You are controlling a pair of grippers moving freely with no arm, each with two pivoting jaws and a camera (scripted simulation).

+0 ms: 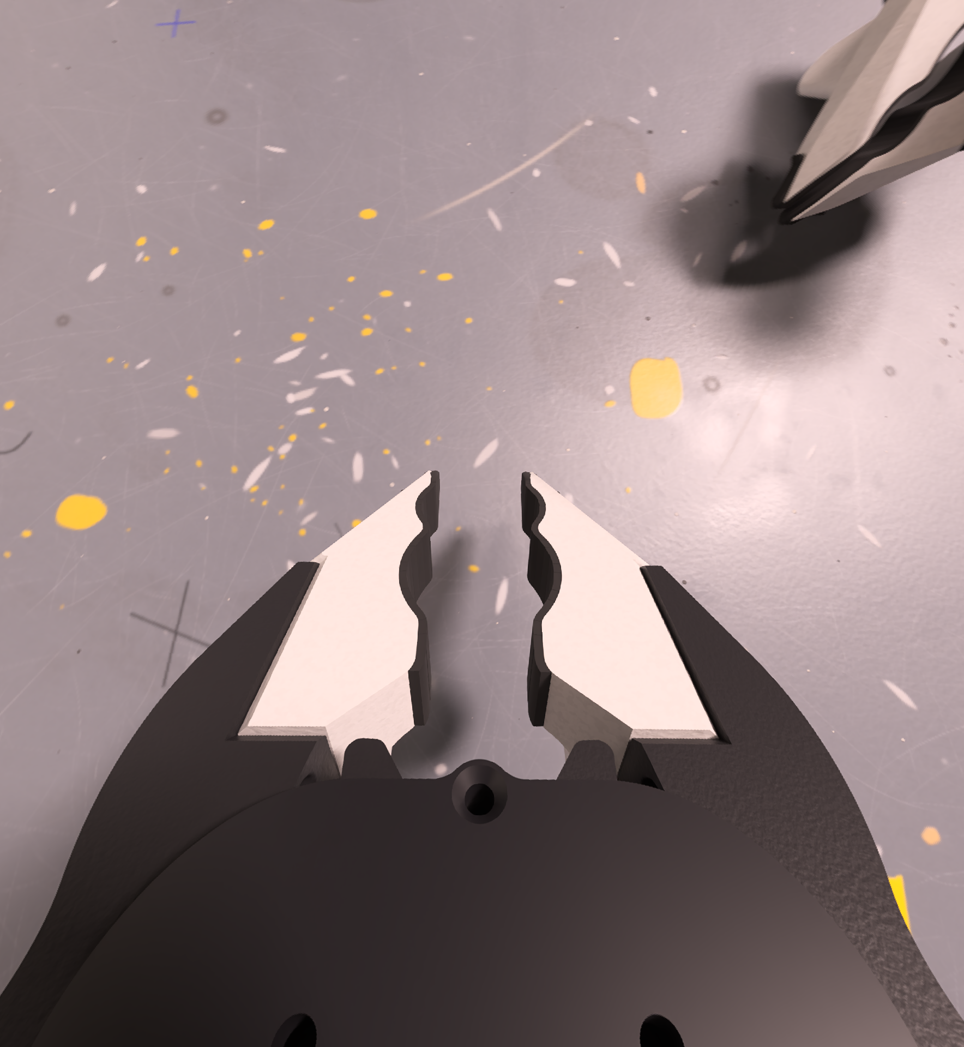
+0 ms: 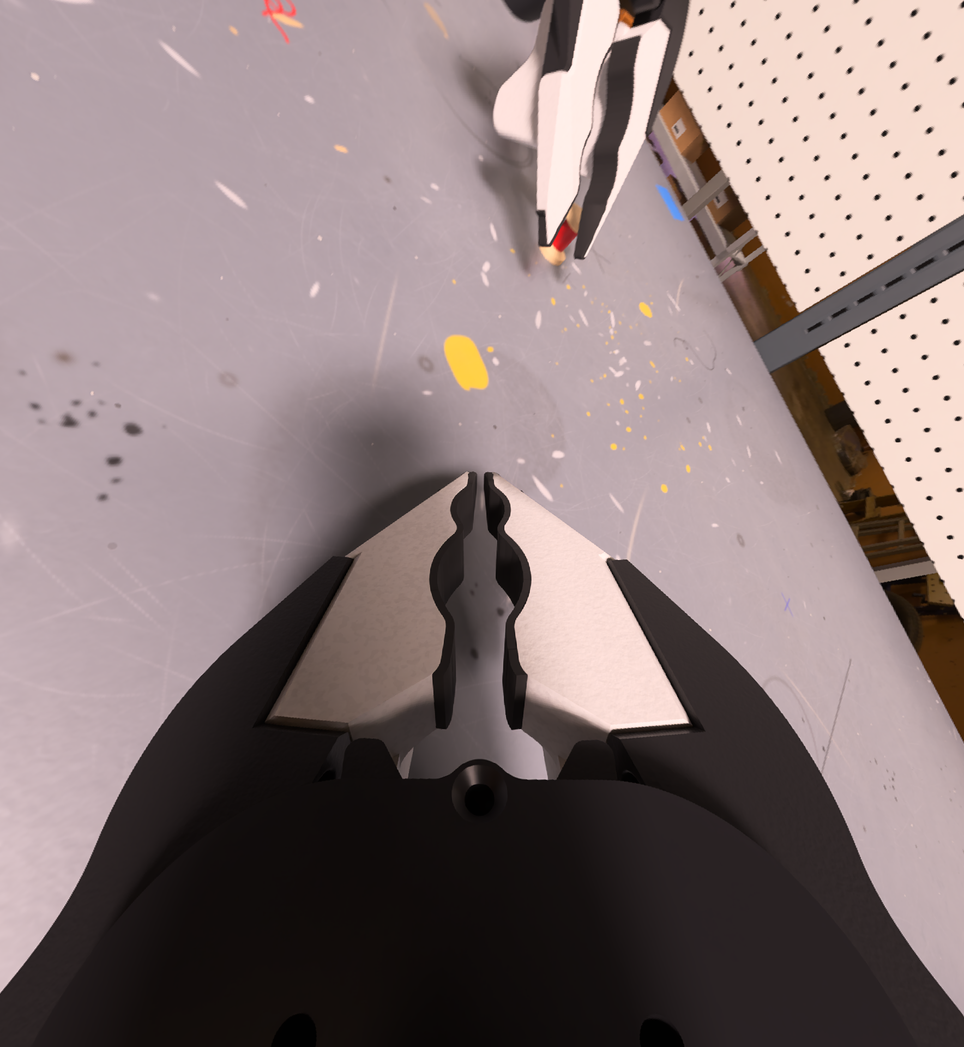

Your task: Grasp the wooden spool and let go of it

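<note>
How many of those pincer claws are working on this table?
2. The left gripper is open above the speckled table; the right gripper, shut, tips toward the table ahead and to its right. No others show.

table [image 1: 751,538]: grey, yellow and white flecks | spool [image 2: 563,237]: red, tan ends | pegboard [image 2: 865,141]: cream, black dots
</note>
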